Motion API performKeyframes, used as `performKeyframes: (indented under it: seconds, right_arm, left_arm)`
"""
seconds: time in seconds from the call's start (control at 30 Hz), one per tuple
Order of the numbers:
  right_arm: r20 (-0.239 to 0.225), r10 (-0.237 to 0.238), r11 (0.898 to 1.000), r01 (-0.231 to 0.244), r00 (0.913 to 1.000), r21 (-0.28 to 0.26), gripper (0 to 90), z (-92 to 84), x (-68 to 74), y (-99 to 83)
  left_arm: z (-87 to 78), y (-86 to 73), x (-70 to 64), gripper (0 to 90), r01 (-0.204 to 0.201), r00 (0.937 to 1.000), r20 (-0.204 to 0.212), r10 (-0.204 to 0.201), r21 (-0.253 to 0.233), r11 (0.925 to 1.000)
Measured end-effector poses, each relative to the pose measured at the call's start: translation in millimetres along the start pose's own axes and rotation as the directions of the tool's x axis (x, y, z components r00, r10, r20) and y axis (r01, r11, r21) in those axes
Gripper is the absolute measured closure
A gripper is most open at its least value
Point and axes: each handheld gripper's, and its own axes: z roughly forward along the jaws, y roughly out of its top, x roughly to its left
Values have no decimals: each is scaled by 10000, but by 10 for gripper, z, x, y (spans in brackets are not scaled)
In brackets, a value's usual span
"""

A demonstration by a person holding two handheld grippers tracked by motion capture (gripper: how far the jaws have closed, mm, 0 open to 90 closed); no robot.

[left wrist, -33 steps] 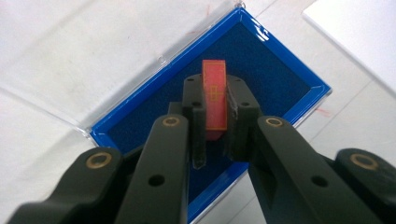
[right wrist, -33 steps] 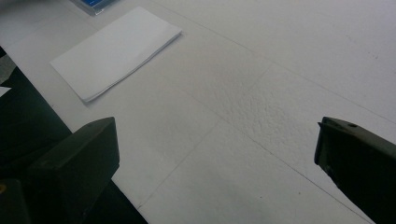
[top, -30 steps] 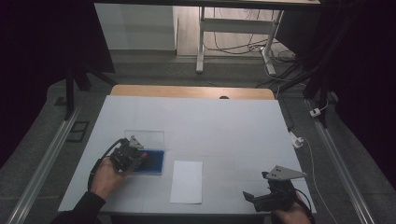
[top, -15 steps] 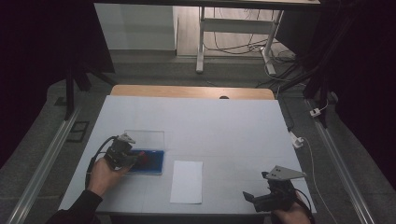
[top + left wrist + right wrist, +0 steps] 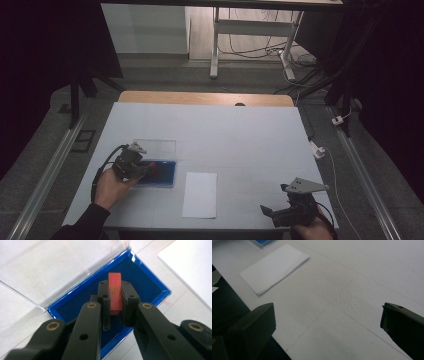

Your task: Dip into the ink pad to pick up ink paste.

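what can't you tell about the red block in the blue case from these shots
- Red block, left gripper view: the left gripper hides its sides and base, so whether it rests on the blue case is unclear.
- High view: the block is too small to read its gold marking.

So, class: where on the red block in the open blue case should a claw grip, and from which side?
Grip the red block across its two long flat sides, coming from above into the blue case. It is narrow, and the low walls block a sideways approach. The left claw holds it that way.

The red block's (image 5: 115, 293) lower end hides between the jaws, and the blue case (image 5: 263, 242) is cut off at the frame's top-left edge.
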Motion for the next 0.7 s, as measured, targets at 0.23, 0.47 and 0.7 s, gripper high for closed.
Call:
performKeyframes:
  seconds: [0.23,0.47,0.7]
  right_arm:
    - [9,17,10000,-17,10000,15,1,1,2,0]
    - [-5,30,10000,-30,10000,-1,1,0,-2,-1]
    - [-1,36,10000,-36,10000,2,1,0,-2,-2]
  left_arm:
    - [-128,-5,-11,798,119,9999,92,-113,-689,9976]
    - [-189,25,-52,798,101,9998,200,-82,-974,9952]
    - [-267,60,-130,798,40,9993,369,10,-1353,9908]
